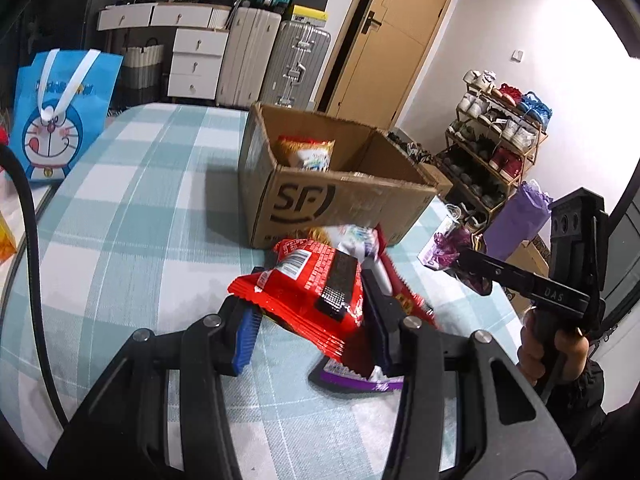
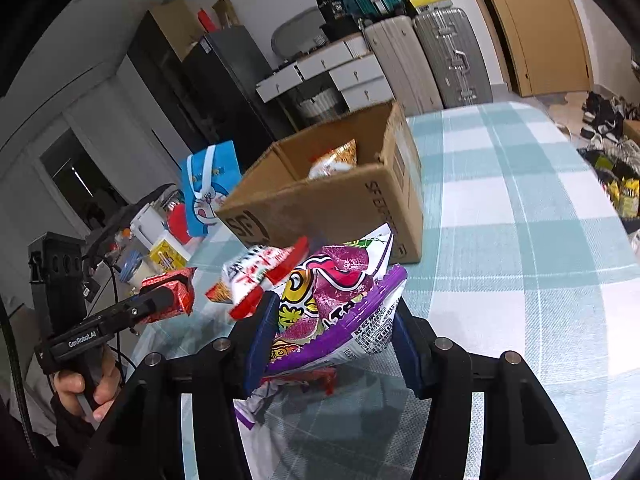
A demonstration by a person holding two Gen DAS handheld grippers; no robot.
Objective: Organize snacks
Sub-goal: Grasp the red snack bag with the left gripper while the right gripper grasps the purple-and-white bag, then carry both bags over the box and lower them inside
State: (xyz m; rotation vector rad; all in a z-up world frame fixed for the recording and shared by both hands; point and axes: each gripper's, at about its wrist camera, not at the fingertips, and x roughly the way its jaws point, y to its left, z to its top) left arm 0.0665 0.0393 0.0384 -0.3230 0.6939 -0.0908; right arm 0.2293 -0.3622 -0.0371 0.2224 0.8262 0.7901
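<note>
A red snack packet (image 1: 304, 292) sits pinched between the blue pads of the left gripper (image 1: 312, 320), lifted just above the checked tablecloth (image 1: 132, 216), while the right gripper (image 2: 336, 336) clamps a purple candy bag (image 2: 332, 304) near the table's front edge; both tools are clenched on their loads. The wrappers look light, thin and crinkly, probably slick foil that buckles under pressure, so a hold across the flat middle or a sealed seam seems safer than a corner, and any brittle contents could crush under a hard squeeze. More snacks, among them a white-and-red packet (image 2: 260, 268), lie loose on the cloth between the grippers and the open cardboard box (image 1: 340, 200), which stands just beyond with one yellow bag (image 1: 308, 152) already inside. The box's near wall stands in the direct path, so each packet would likely have to clear its rim. To the far left a blue cartoon gift bag (image 1: 60, 120) stands upright; suitcases (image 1: 276, 60), white drawers (image 1: 196, 64), a door (image 1: 392, 36) and a shoe rack (image 1: 496, 136) fill the background.
</note>
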